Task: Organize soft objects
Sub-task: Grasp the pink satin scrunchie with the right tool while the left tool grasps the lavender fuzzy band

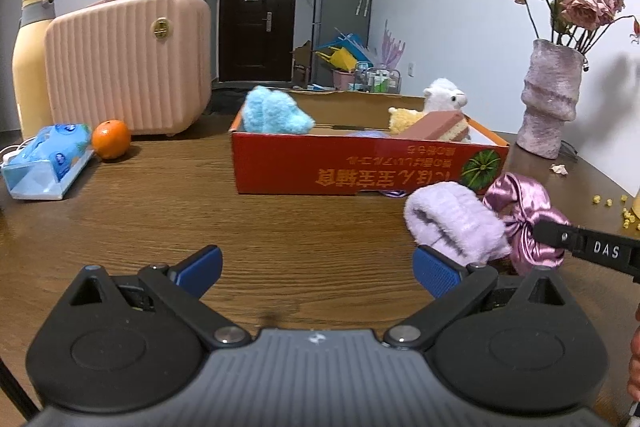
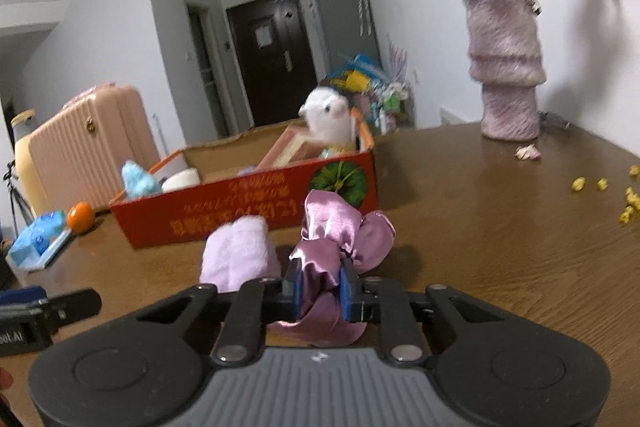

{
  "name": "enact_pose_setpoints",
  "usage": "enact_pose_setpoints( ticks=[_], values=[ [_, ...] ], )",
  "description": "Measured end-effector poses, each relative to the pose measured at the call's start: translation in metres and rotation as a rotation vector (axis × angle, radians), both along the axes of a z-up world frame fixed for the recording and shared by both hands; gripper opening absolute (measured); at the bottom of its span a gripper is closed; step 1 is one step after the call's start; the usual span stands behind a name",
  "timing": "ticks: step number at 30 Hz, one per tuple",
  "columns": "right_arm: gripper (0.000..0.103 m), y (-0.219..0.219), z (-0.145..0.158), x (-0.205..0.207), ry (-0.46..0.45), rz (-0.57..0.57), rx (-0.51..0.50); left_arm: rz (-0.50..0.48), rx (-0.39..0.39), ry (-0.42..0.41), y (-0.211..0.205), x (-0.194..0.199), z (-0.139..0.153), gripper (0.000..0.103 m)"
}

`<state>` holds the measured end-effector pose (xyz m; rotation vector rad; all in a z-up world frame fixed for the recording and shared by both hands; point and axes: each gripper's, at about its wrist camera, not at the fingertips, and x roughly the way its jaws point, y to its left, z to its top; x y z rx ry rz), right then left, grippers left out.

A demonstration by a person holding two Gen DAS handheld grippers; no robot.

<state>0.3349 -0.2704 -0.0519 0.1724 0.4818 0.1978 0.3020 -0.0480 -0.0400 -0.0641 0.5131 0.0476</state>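
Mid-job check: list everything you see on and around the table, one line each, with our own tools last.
Satin scrunchie: one, pink-purple, on table before box, pinched in right tool.
Fluffy mitt: one, lilac, on table beside scrunchie.
Cardboard box: one, red, open, mid-table.
Fuzzy toy: one, light blue, box's left end.
Alpaca plush: one, white, box's right end.
Cake toy: one, brown and yellow, in box.
Orange: one, on table left of box.
Tissue pack: one, blue, left of orange.
Suitcase: one, pink, behind orange.
Bottle: one, yellow, far left.
Vase: one, mauve, with dried roses, right.
Crumbs: several, yellow, right of table.
Left tool: open, empty.
Right tool: shut on scrunchie.
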Motion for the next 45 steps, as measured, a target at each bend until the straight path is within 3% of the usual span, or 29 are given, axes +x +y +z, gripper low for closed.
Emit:
enact_pose_setpoints(
  ticks=[5, 16, 25, 32, 33, 36, 38, 45],
  values=[
    [0.017, -0.007, 0.008, -0.005, -0.071, -0.039, -0.006, -0.031, -0.014, 0.006, -0.020, 0.010, 0.000, 0.103],
    [0.017, -0.043, 0.012, -0.001, -0.139, -0.103, -0.011, -0.071, -0.001, 0.050, -0.076, 0.049, -0.008, 0.103],
    [0.017, -0.074, 0.007, 0.018, -0.145, -0.179, -0.004, -0.027, 0.020, 0.101, -0.098, 0.084, -0.016, 0.103],
    [0.017, -0.076, 0.002, 0.035, -0.138, -0.173, -0.031, 0.025, 0.021, 0.142, -0.102, 0.108, -0.023, 0.102],
    [0.017, -0.076, 0.002, 0.036, -0.136, -0.169, -0.033, 0.025, 0.023, 0.142, -0.103, 0.110, -0.024, 0.100],
    [0.017, -0.075, 0.002, 0.038, -0.137, -0.158, -0.038, 0.011, 0.028, 0.153, -0.105, 0.115, -0.025, 0.079],
    [0.017, -0.074, 0.002, 0.038, -0.136, -0.152, -0.034, -0.007, 0.021, 0.174, -0.106, 0.118, -0.026, 0.053],
    [0.017, -0.070, 0.003, 0.032, -0.153, -0.147, -0.046, -0.010, 0.002, 0.162, -0.101, 0.115, -0.023, 0.042]
  ],
)
